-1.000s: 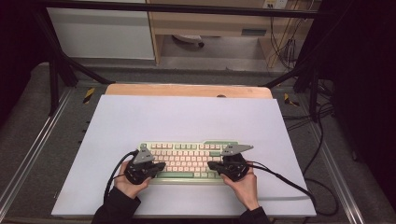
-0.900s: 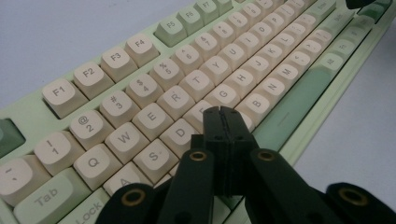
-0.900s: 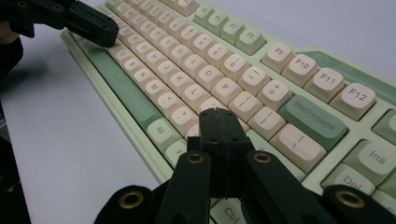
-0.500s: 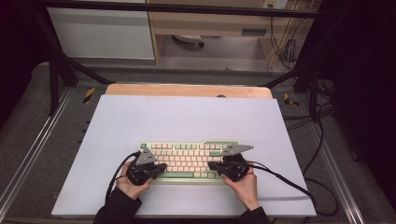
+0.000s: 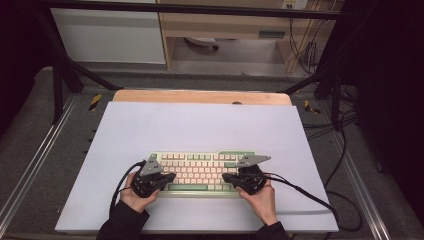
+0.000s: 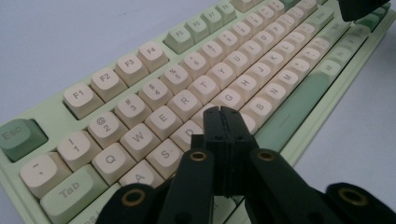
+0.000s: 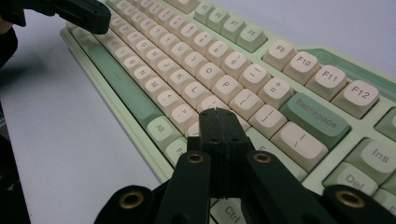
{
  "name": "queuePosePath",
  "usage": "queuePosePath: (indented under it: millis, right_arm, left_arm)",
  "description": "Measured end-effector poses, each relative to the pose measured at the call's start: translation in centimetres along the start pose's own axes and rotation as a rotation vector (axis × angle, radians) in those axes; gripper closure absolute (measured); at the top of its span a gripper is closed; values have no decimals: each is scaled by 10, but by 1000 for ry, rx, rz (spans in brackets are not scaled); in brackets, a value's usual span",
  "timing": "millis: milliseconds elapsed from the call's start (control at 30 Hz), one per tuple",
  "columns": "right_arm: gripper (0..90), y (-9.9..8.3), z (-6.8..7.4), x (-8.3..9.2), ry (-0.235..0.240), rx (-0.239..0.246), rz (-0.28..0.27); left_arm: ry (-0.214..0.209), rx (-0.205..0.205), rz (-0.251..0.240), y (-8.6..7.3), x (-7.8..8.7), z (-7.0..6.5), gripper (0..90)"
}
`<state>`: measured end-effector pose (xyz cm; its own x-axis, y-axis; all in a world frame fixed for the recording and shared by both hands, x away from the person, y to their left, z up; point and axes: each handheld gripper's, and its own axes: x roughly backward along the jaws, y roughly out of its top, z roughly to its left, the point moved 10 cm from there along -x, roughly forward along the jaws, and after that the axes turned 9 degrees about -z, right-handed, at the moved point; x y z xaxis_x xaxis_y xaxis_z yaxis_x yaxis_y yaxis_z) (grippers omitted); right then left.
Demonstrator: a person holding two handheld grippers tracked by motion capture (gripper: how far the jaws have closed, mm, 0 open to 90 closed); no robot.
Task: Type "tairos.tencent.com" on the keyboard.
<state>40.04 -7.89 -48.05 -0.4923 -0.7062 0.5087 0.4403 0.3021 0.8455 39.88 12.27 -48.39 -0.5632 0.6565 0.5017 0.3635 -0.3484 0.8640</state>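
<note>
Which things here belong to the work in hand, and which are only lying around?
In the job:
- keyboard
- left gripper, jaws shut, tip over the left letter keys
- right gripper, jaws shut, tip over the right-hand keys

Just lying about:
- white mat under the keyboard
- wooden board behind it
- loose cables at the back
</note>
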Motion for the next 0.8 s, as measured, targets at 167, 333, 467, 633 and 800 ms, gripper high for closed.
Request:
queuePosePath:
  millis: [167, 333, 467, 633, 800]
  right_arm:
    - [900, 1, 0, 1, 0, -4, -2]
    - [900, 0, 0, 0, -2, -2, -1]
    - [900, 0, 0, 0, -1, -2, 1]
    - [900, 0, 0, 0, -3, -3, 1]
    - [900, 0, 0, 1, -2, -3, 2]
  left_arm:
    - [3, 3, -5, 2, 3, 2, 898]
    - [8, 6, -8, 5, 5, 5, 897]
    - [15, 3, -3, 8, 4, 7, 897]
    - [22, 3, -7, 14, 2, 10, 897]
    - [25, 1, -4, 18, -2, 12, 897]
